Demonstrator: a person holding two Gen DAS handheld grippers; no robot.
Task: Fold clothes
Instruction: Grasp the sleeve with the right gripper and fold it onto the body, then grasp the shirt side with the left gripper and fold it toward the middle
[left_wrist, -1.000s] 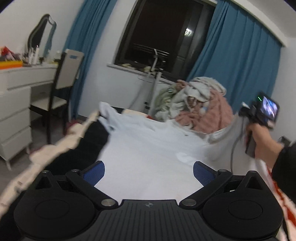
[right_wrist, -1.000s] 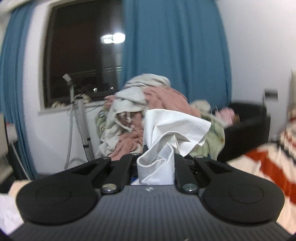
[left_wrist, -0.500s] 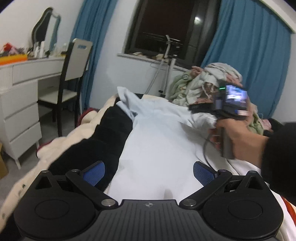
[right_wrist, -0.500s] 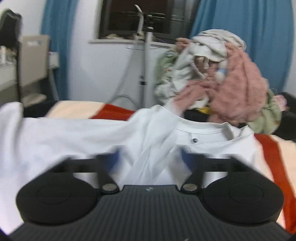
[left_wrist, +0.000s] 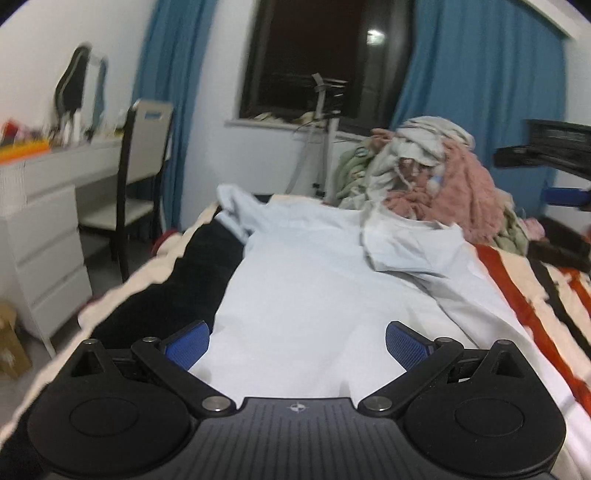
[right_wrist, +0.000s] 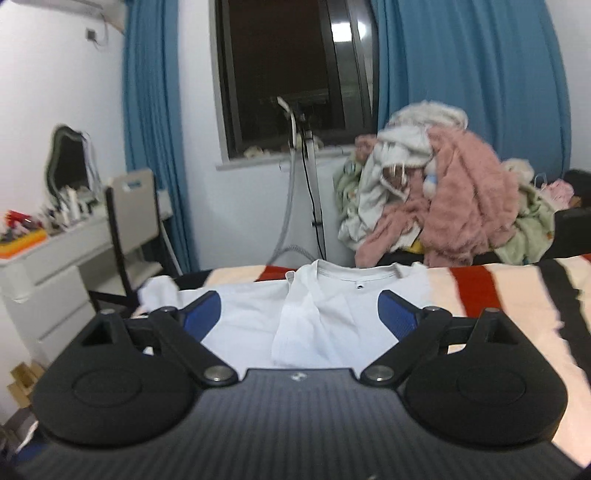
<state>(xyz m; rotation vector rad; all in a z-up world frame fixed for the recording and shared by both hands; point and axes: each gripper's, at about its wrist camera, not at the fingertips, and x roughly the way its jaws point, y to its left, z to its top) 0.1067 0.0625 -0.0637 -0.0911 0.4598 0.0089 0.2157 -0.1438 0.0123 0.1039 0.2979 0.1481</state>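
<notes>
A: Folding under way: a white T-shirt (right_wrist: 332, 314) lies spread on the striped bed (right_wrist: 517, 295), one sleeve already laid inward across the chest.

B: And the grippers?

A: Right gripper (right_wrist: 299, 314) hangs over the collar end, jaws wide apart, nothing between the pads. Left gripper (left_wrist: 297, 341) hovers at the hem end, jaws likewise apart and empty.

B: Next move?

A: Likely the far sleeve (left_wrist: 236, 206), bunched at the bed's edge, needs pinching and bringing inward to match the first.

B: The shirt itself?

A: Thin, pale, mostly flat on the bed; folded sleeve rumpled. A laundry heap (right_wrist: 443, 192) waits beyond the bed.
</notes>
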